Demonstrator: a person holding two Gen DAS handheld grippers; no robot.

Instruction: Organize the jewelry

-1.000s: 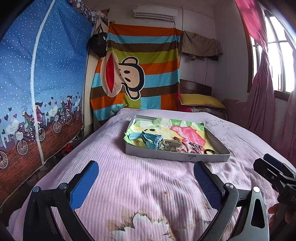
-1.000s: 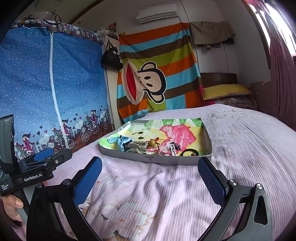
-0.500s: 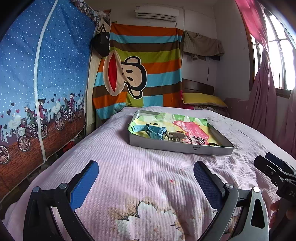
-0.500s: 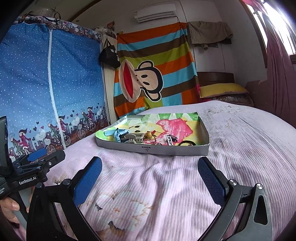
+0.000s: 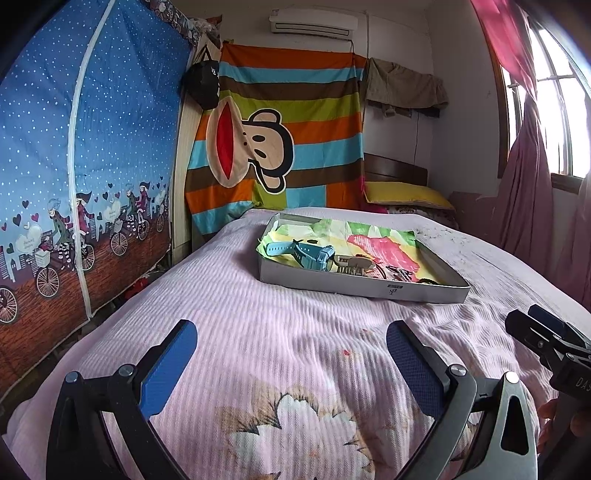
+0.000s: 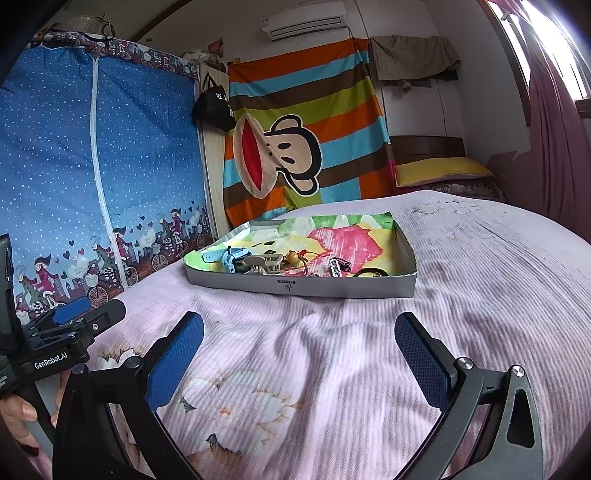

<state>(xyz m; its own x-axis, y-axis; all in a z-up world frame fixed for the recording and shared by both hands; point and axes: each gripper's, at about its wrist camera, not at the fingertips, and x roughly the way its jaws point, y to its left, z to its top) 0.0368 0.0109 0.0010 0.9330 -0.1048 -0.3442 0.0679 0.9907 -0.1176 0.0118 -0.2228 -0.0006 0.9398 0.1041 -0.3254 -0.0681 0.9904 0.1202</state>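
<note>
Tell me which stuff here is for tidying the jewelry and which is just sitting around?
For the job:
- grey tray on the bed
- blue watch
- beige hair claw
- black hair ring
- left hand-held gripper, open
- right hand-held gripper, open

Just around:
- yellow pillow
- monkey blanket
- black bag
- air conditioner

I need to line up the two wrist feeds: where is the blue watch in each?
Left wrist: blue watch lies at the grey tray's near left end, centre of frame.
Right wrist: blue watch sits left of centre, same tray corner.
Shared landmark: the monkey-face striped cloth behind the tray.
</note>
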